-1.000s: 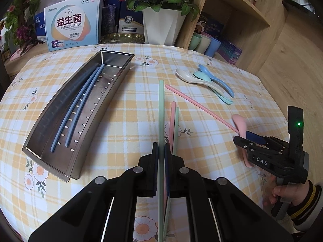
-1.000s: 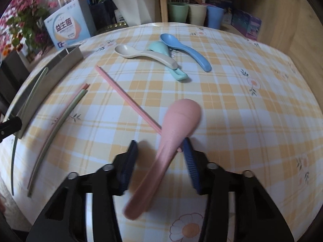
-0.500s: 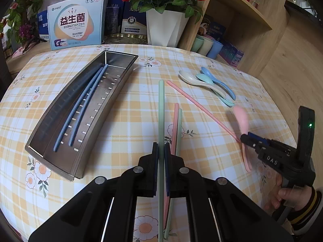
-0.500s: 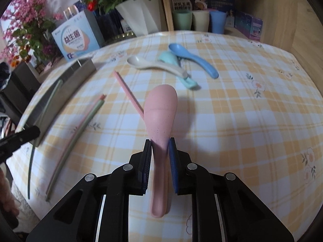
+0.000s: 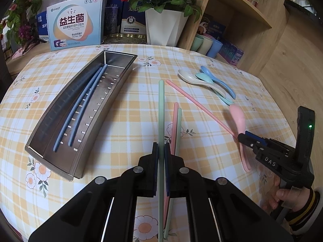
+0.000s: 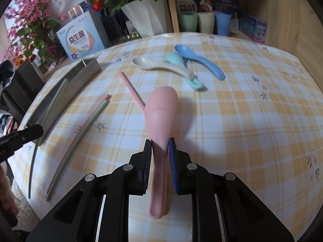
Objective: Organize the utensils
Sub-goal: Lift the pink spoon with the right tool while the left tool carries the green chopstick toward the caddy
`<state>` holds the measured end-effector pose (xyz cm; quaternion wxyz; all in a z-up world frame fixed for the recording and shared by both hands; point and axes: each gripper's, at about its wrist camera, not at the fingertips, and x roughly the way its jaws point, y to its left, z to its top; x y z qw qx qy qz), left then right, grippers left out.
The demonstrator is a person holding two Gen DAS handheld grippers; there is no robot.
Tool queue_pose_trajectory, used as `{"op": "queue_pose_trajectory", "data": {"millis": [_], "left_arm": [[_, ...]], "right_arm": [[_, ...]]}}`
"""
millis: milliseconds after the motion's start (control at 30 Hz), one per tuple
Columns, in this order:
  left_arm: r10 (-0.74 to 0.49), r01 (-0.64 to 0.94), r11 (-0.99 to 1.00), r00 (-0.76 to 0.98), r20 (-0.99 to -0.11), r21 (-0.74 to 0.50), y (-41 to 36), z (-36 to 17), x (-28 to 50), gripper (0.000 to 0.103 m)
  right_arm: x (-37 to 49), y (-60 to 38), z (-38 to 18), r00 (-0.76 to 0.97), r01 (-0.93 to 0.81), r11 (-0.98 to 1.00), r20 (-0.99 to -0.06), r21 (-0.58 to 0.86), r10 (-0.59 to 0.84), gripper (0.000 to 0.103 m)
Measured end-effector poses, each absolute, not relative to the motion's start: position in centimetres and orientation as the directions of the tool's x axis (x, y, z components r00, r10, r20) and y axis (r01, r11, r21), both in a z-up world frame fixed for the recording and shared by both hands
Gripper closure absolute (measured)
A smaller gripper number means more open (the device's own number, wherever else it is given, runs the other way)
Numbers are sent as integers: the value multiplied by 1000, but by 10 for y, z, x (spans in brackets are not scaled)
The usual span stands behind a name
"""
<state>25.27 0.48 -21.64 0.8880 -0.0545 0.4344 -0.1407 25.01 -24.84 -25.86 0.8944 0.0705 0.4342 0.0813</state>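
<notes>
My left gripper (image 5: 161, 152) is shut on a long green chopstick (image 5: 161, 109), which hangs over the checked cloth to the right of the steel tray (image 5: 120, 54). Two blue chopsticks (image 5: 80, 109) lie in that tray. My right gripper (image 6: 160, 143) is shut on the handle of a pink spoon (image 6: 160, 111), bowl pointing forward, held above the table. In the left wrist view the pink spoon (image 5: 238, 117) and right gripper (image 5: 245, 136) appear at the right. A pink chopstick (image 5: 197, 104) and a pink-and-green pair (image 5: 176, 121) lie loose on the cloth.
White (image 6: 161, 66), teal (image 6: 175, 59) and blue (image 6: 193, 58) spoons lie together at the far right of the table. A white flower pot (image 5: 165, 28), a printed box (image 5: 74, 26) and cups (image 6: 206, 23) on a wooden shelf stand behind the table's far edge.
My right gripper closed on the pink spoon's handle and raised it off the cloth, and the spoon swung straight between the fingers. The left gripper and its green chopstick stayed put.
</notes>
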Motion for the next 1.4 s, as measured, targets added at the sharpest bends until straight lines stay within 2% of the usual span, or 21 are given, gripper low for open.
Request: {"op": "queue_pose_trajectory", "data": {"millis": [133,167,200,333,600,633,667,733,833,1033,1133,1167,1267,1400], "left_arm": [[-296,201,955,583,-757,-219,5,-217,253,97],[-297,201,955,583,-756,-220,5,-217,253,97],[-297,201,955,583,-756,-220,6,-216,253,97],[-297,201,955,583,-756,-220,6,-216,253,97],[-299,201,954,579,-759,-222,6,-217,251,97],[-301,202,953,577,-759,-224,6,-217,251,97],[-301,202,953,577,-759,-225,6,-217,251,97],[-302,205,953,579,-757,-224,6,-216,251,97],[-302,200,953,581,-756,-226,7,-216,251,97],[-308,208,951,573,-760,-229,4,-218,251,97],[-305,205,952,573,-761,-227,6,-218,251,97],[-303,202,953,572,-762,-227,6,-218,252,97],[-300,197,954,571,-764,-228,7,-219,252,97],[-301,193,954,569,-765,-231,8,-220,252,97]], "right_arm": [[248,-251,-249,642,-88,972,-734,217,222,87],[247,-251,-247,646,-87,971,-730,222,224,96],[247,-252,-245,651,-85,970,-724,228,228,100],[248,-253,-237,662,-92,966,-709,243,242,100],[255,-245,-246,608,-101,964,-752,245,254,96],[256,-244,-246,603,-103,964,-755,245,256,89],[256,-243,-247,602,-97,966,-759,239,248,69],[255,-244,-246,614,-81,967,-752,242,240,51],[255,-246,-247,623,-73,968,-747,242,234,51],[268,-247,-266,556,-55,954,-785,294,274,58],[276,-247,-274,544,-23,948,-792,317,277,68],[278,-246,-274,547,-24,949,-791,313,274,77],[280,-242,-274,543,-26,957,-800,290,257,89],[275,-244,-270,560,-11,955,-790,296,251,90]]}}
